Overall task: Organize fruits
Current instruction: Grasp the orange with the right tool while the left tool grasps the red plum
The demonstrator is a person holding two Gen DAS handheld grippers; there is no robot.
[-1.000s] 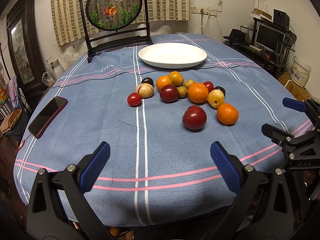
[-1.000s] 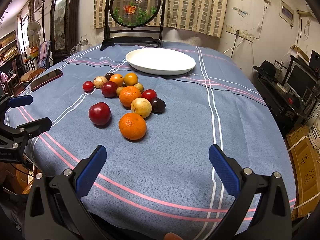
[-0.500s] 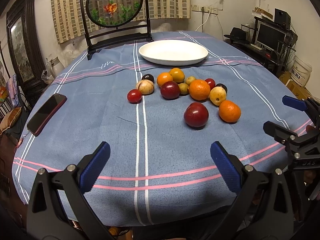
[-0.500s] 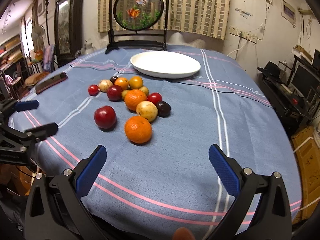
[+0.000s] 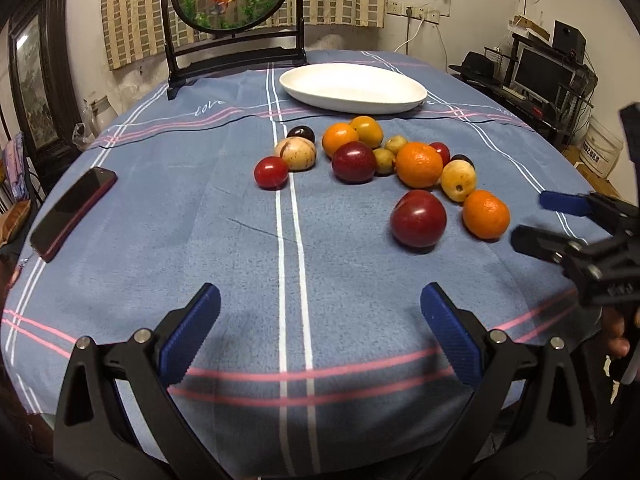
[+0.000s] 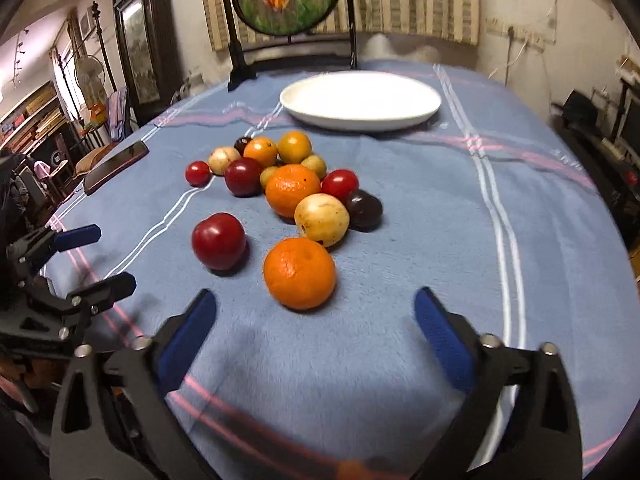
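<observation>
Both tongs angle down over the blue striped tablecloth point(image 5: 224, 208). The left gripper point(image 5: 320, 336) stands spread, nothing between its blue pads. The right gripper point(image 6: 316, 332) has just been closing a little, yet remains wide apart and bare, the nearest round orange mandarin point(image 6: 299, 273) just ahead of it. The fruit cluster point(image 5: 384, 160) lies mid-table, before the oval white plate point(image 5: 354, 89).

Left claw point(image 5: 320, 332), right claw point(image 6: 316, 330): black frames, ribbed blue pads, silver screws.
</observation>
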